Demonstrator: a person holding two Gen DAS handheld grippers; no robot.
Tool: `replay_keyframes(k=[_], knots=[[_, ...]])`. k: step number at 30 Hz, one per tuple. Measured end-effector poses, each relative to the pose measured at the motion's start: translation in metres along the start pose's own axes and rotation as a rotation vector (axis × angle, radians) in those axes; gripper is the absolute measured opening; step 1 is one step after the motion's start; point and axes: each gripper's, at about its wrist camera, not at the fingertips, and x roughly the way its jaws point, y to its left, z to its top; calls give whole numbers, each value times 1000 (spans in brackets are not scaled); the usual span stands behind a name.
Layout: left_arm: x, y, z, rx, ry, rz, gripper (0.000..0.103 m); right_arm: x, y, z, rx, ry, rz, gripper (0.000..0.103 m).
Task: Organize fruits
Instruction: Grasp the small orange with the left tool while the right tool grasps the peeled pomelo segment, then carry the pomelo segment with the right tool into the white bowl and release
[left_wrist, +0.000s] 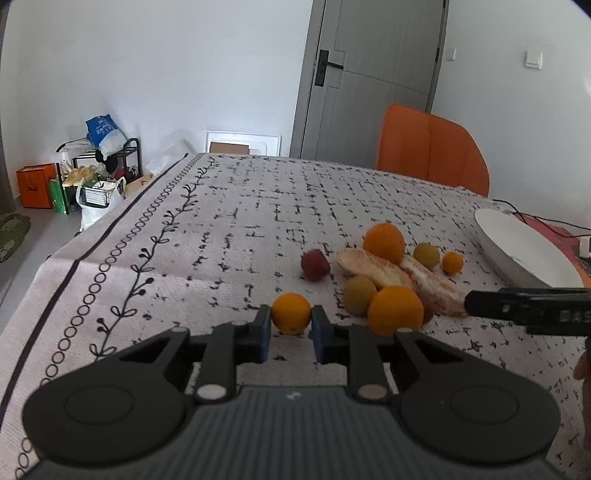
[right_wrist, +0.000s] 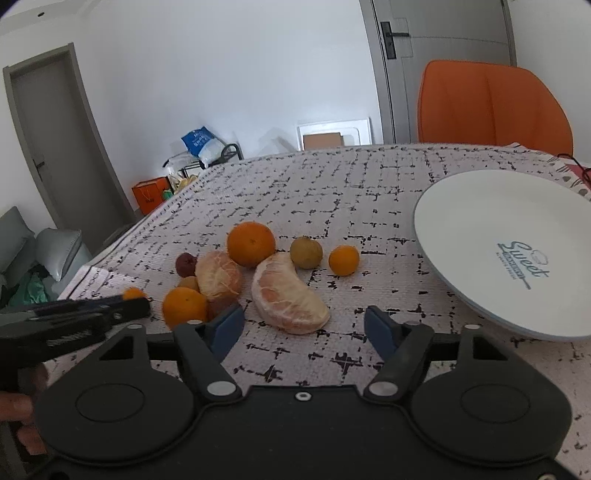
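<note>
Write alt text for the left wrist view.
The left gripper is shut on a small round orange fruit on a white tablecloth with black dashes. Just right of it lie more orange, green and dark red fruits and two peeled citrus segments, with a white plate beyond them at the right edge.

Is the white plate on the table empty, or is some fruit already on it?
Empty. The right wrist view shows the white plate bare except for its printed "Sweet" logo; the fruits, such as the peeled segment, lie on the tablecloth beside it.

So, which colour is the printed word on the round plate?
Dark teal on the white plate, clearest in the right wrist view.
</note>
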Motion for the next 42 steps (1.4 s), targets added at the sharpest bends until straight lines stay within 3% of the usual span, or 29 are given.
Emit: replay_keyframes(k=[8, 19, 24, 37, 42], knots=[[-3, 13, 4, -36, 7, -1, 21, 17, 6, 6, -41, 6, -2, 70], [-9, 31, 4, -73, 1, -2, 21, 35, 19, 8, -115, 13, -22, 53], [-12, 31, 3, -77, 0, 4, 21, 27, 12, 8, -74, 18, -8, 48], [-15, 23, -1, -63, -1, -13, 21, -2, 6, -12, -17, -1, -64, 47], [-18, 22, -2, -66, -2, -9, 21, -8, 1, -16, 16, -3, -46, 50]])
